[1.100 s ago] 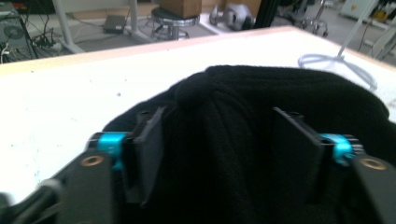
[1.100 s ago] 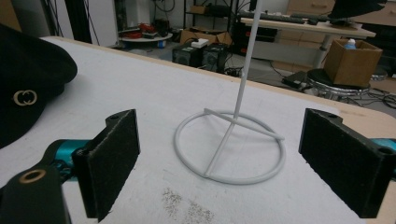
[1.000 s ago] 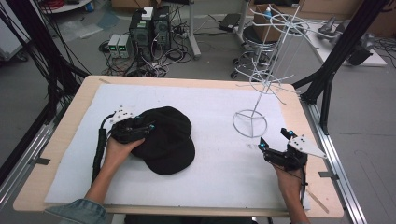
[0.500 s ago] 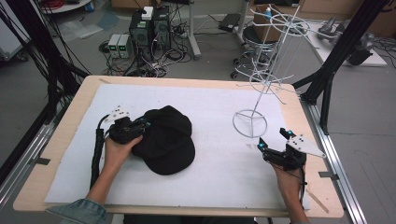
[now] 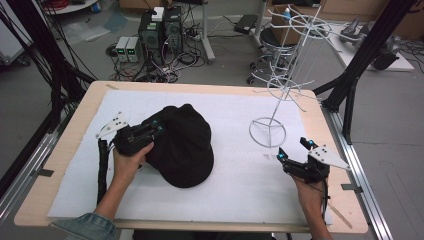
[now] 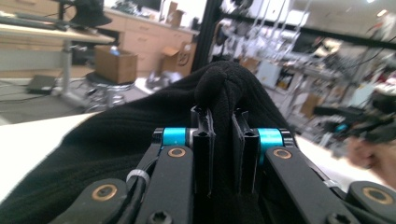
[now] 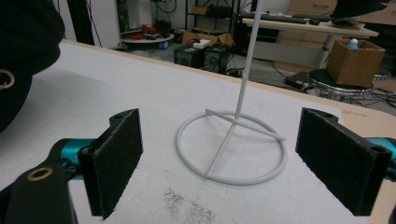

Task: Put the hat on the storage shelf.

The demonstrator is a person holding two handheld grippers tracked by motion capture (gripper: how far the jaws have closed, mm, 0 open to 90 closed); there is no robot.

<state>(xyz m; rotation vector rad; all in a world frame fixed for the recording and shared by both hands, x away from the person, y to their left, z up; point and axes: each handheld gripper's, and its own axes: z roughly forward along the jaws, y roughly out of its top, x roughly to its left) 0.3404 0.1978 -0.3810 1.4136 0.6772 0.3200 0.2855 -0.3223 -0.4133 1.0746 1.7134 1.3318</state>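
A black cap [image 5: 184, 145] lies on the white mat, left of centre. My left gripper [image 5: 158, 127] is shut on a fold of the cap's fabric at its left side; in the left gripper view the pinched fold [image 6: 223, 91] bulges above the closed jaws. A white wire rack [image 5: 280, 90] stands at the right on a ring base [image 5: 267, 132]. My right gripper [image 5: 295, 149] rests open on the mat just in front of that ring base [image 7: 232, 148], with nothing between its pads [image 7: 116, 156].
The white mat [image 5: 240, 180] covers a wooden table [image 5: 60, 160]. Black frame posts stand at both sides. Computers, cables and a stool sit on the floor beyond the far edge.
My left gripper has shifted slightly left and toward me with the cap's fabric held. The right gripper has stayed where it was.
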